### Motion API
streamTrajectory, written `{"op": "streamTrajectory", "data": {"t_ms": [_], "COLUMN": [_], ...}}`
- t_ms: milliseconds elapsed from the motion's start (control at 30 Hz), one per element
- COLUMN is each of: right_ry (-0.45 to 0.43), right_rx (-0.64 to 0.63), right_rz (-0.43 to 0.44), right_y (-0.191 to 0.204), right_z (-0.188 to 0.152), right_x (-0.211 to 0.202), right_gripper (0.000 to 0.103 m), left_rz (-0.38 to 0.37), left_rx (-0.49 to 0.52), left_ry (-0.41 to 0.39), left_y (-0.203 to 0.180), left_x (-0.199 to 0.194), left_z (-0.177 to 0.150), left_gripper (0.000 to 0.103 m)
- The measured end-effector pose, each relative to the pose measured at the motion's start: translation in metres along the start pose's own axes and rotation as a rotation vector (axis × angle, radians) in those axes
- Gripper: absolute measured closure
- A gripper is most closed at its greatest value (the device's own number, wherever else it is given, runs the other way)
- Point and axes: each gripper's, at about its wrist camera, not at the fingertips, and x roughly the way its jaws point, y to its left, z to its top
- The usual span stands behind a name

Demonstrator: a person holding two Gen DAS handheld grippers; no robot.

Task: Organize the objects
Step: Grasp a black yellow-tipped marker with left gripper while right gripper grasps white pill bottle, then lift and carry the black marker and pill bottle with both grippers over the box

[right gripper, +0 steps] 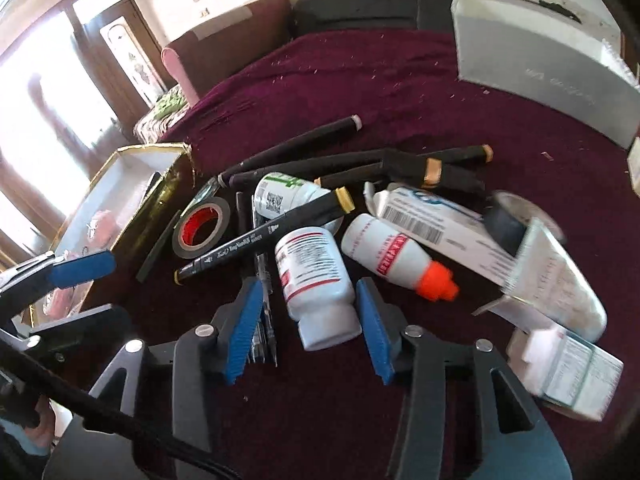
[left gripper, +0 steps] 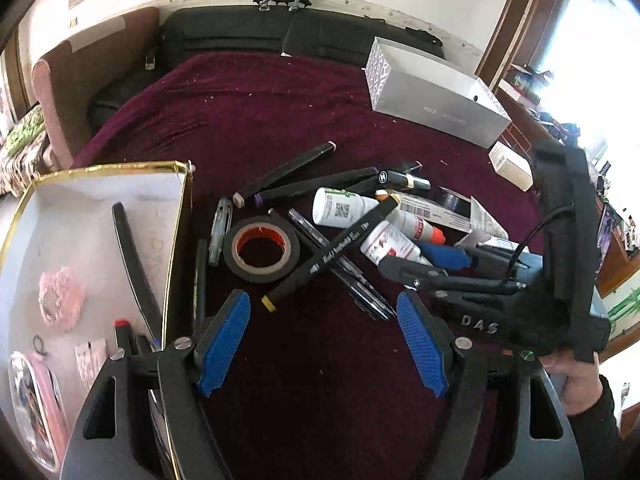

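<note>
Left wrist view: left tongs (left gripper: 324, 340) wide apart, empty, above maroon bed cover (left gripper: 280, 112) near the clutter pile; tape roll (left gripper: 262, 250) and yellow-tipped marker (left gripper: 340, 250) just beyond; gold-rimmed box (left gripper: 176, 220) at left, already holding items.

Right wrist view: right tongs (right gripper: 306, 320) partly closed, straddling white pill bottle (right gripper: 318, 288); right pad looks touching, left pad apart. Likely picking step: needs a firm squeeze, then lift and carry left to the gold-rimmed box.
</note>
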Motion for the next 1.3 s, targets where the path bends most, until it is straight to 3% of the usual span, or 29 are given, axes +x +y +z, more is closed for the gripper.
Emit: {"op": "streamTrajectory", "data": {"t_ms": [267, 500, 700, 867, 933, 1300], "right_ry": [0.02, -0.051, -0.062, -0.061, -0.059, -0.059], "right_rx": [0.088, 0.12, 0.128, 0.095, 0.089, 0.076], "right_rz": [-0.007, -0.051, -0.051, -0.086, -0.083, -0.056], "right_y": [-0.011, -0.024, -0.028, -0.022, -0.019, -0.014], "right_z": [-0.027, -0.042, -0.044, -0.046, -0.046, -0.048], "right_x": [-0.019, -0.035, -0.034, -0.031, -0.03, -0.028], "right_gripper": [0.068, 0.068, 0.068, 0.068, 0.068, 0.068], "left_rz": [0.01, 0.045, 0.123, 0.138, 0.125, 0.056], "left_rx": [0.043, 0.155, 0.219, 0.223, 0.213, 0.108], "left_ry": [0.038, 0.093, 0.153, 0.131, 0.145, 0.193], "left_y": [-0.007, -0.035, -0.044, -0.043, -0.042, -0.046], "left_x": [0.025, 0.066, 0.091, 0.083, 0.079, 0.039], "left_z": [0.013, 0.032, 0.037, 0.03, 0.023, -0.037], "left_gripper": [0.033, 0.035, 0.065, 0.086, 0.091, 0.091]}}
